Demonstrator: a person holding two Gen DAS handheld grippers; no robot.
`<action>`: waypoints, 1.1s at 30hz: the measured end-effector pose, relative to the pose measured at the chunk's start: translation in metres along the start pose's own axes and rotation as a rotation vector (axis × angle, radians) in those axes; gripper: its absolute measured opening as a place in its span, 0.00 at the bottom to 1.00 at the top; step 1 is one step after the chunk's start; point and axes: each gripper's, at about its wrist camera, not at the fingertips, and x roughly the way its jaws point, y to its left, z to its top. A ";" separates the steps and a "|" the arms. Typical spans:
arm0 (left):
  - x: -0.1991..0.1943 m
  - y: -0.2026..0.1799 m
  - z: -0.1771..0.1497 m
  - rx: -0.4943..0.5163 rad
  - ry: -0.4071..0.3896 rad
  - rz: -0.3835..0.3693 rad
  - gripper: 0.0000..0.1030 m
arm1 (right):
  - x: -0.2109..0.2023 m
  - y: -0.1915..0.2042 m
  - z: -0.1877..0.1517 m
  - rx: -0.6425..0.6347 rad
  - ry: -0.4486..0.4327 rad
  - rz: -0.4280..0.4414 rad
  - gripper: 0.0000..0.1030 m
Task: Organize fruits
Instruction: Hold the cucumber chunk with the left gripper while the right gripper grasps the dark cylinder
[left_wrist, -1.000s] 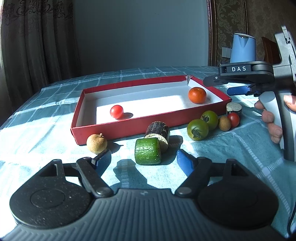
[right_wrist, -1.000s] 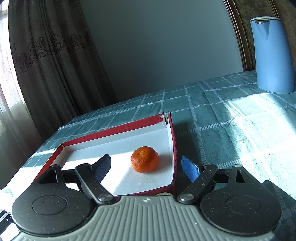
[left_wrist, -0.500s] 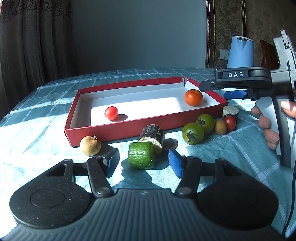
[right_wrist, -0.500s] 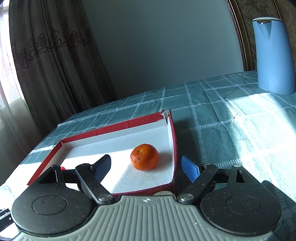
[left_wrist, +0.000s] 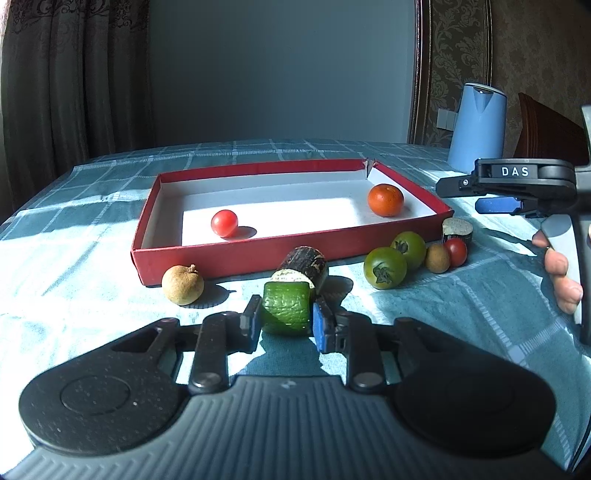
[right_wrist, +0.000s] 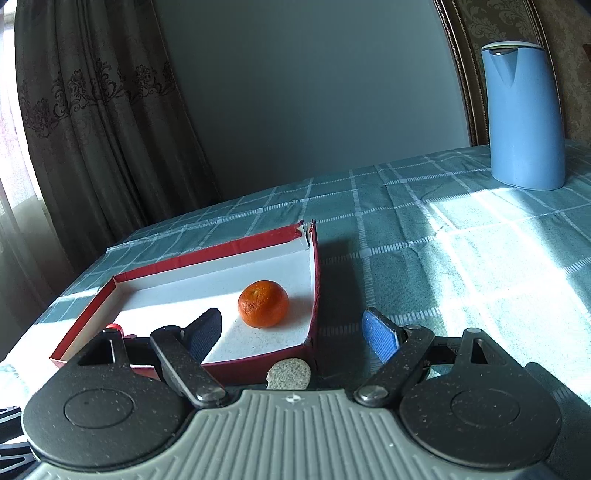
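Inspection finds the left gripper (left_wrist: 285, 323) low over the checked tablecloth (left_wrist: 461, 295), its jaws pinching a green cucumber chunk (left_wrist: 286, 308) with both pads against its sides. Directly behind it lies a dark-skinned chunk (left_wrist: 304, 264), touching or nearly touching the green one. A brown longan (left_wrist: 183, 285) sits left of them, just beside the front wall of the red tray (left_wrist: 229, 258).

Inside the tray are 1 cherry tomato (left_wrist: 224, 223) near the left and 1 orange tangerine (left_wrist: 385, 199) in the far right corner.

Off the tray's front right corner stands a cluster: 2 green tomatoes (left_wrist: 385, 267), a small brown fruit (left_wrist: 437, 258), a red cherry tomato (left_wrist: 457, 252) and a dark cut chunk (left_wrist: 458, 229).

The right gripper (right_wrist: 291, 334) hovers over that corner, jaws spread wide and holding nothing, gripped by a hand (left_wrist: 561, 273). A blue kettle (right_wrist: 524, 118) stands well apart at the back.
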 end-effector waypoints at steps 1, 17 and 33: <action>0.000 -0.001 0.000 0.005 -0.001 0.002 0.24 | -0.006 -0.004 -0.003 -0.004 0.000 -0.001 0.81; -0.001 -0.002 -0.001 0.017 -0.003 0.004 0.25 | -0.029 -0.014 -0.033 -0.059 0.059 -0.013 0.81; -0.002 -0.004 -0.002 0.031 -0.005 0.012 0.25 | 0.007 0.006 -0.021 -0.002 0.113 0.008 0.53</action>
